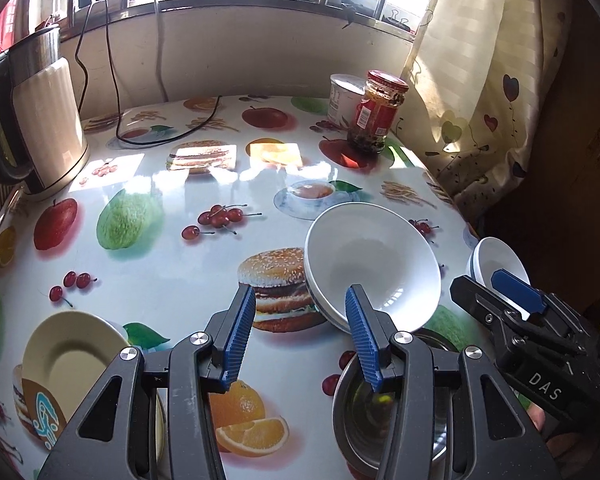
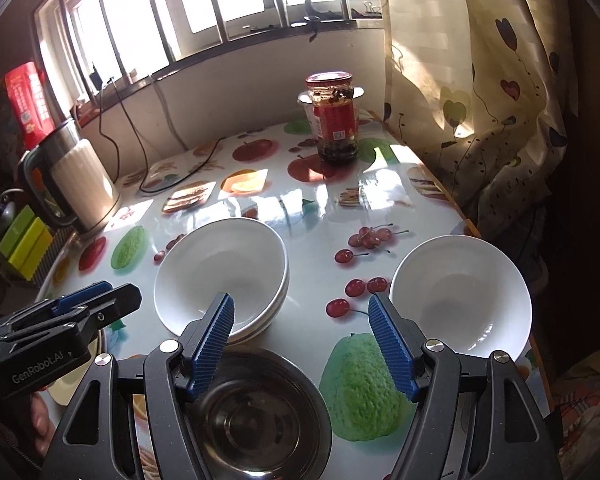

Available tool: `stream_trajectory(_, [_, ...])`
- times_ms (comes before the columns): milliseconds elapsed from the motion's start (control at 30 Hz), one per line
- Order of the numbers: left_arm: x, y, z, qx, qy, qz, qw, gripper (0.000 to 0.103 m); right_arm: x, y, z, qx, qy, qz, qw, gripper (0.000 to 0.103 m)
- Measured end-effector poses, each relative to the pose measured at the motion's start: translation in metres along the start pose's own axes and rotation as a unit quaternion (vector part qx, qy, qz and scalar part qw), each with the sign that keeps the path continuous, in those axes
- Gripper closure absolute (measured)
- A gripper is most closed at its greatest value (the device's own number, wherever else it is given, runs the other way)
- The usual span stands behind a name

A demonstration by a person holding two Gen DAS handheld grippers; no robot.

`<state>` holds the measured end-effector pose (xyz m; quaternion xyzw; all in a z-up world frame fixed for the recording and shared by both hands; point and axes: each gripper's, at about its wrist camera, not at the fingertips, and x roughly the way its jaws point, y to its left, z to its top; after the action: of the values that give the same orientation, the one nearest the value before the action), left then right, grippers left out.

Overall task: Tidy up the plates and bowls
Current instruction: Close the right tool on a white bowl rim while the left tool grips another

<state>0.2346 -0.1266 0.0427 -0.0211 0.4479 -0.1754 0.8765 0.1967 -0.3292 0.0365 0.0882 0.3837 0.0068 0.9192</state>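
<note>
Partly done, I judge: white ceramic bowls sit stacked ahead of the empty, half-open left hand-held gripper; a lone white ceramic bowl, a steel bowl and a cream plate lie unsorted around the open, empty right hand-held gripper.

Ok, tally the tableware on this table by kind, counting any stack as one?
Stack of white ceramic bowls: 1
Single white ceramic bowl: 1
Round stainless steel bowl: 1
Round cream plate: 1
Total: 4
</note>
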Motion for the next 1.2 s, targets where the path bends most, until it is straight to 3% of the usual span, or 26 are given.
stream_trajectory(200, [0.011,0.001,0.007,-0.007,0.003,-0.008,0.9999,0.055,0.01,0.001,0.008,-0.004,-0.001,-0.003,1.0,0.035])
stream_trajectory(500, [0.024,0.003,0.013,-0.013,0.009,-0.006,0.9999,0.056,0.033,0.007,0.013,-0.011,0.017,-0.001,1.0,0.049])
stream_trajectory(633, [0.029,0.004,0.014,-0.012,0.012,-0.005,0.9998,0.063,0.041,0.008,0.013,-0.012,0.024,0.002,1.0,0.056])
stream_trajectory(833, [0.033,0.003,0.016,-0.014,0.011,-0.006,0.9998,0.065,0.046,0.009,0.014,-0.012,0.027,0.003,1.0,0.064])
stream_trajectory(933, [0.035,0.002,0.017,-0.013,0.013,-0.007,0.9998,0.078,0.048,0.008,0.014,-0.007,0.027,0.002,1.0,0.067])
stream_trajectory(1067, [0.038,0.002,0.016,-0.012,0.017,-0.007,0.9998,0.084,0.049,0.007,0.015,-0.006,0.027,0.002,1.0,0.077])
stream_trajectory(1200, [0.04,0.003,0.016,-0.015,0.02,-0.011,0.9996,0.085,0.051,0.008,0.015,-0.006,0.027,0.005,1.0,0.084])
